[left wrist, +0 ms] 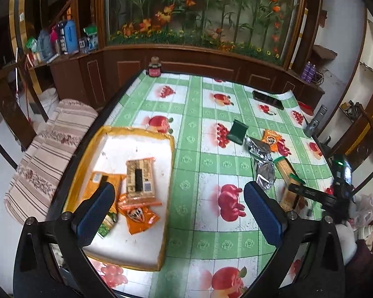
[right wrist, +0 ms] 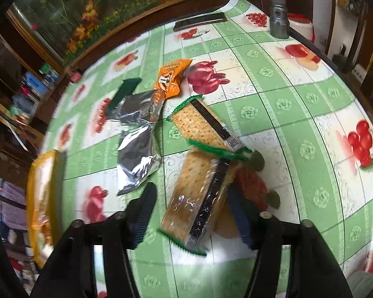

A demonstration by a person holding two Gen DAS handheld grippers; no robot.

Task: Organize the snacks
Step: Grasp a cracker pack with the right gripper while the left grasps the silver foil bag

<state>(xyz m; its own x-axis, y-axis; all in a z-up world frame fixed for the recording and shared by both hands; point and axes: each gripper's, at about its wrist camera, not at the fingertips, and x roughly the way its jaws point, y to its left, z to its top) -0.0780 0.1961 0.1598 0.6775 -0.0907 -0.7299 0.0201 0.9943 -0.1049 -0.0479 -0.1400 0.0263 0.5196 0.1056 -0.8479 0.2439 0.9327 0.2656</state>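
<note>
Left gripper [left wrist: 179, 211] gapes empty above the tray [left wrist: 170, 173]; right gripper [right wrist: 194, 213] straddles a cracker pack [right wrist: 199, 193], apparently not yet clamped.

Hardly any print here can be read: the orange snack packet [left wrist: 138, 215] in the tray [left wrist: 172, 154] at the table's near left corner carries a dark shield-shaped emblem whose letters stay blurred, the tan cracker pack [left wrist: 139, 178] beside it shows only a barcode patch, and the orange packet [right wrist: 170, 78] lying mid-table bears a white figure like a "1", nothing more legible
</note>
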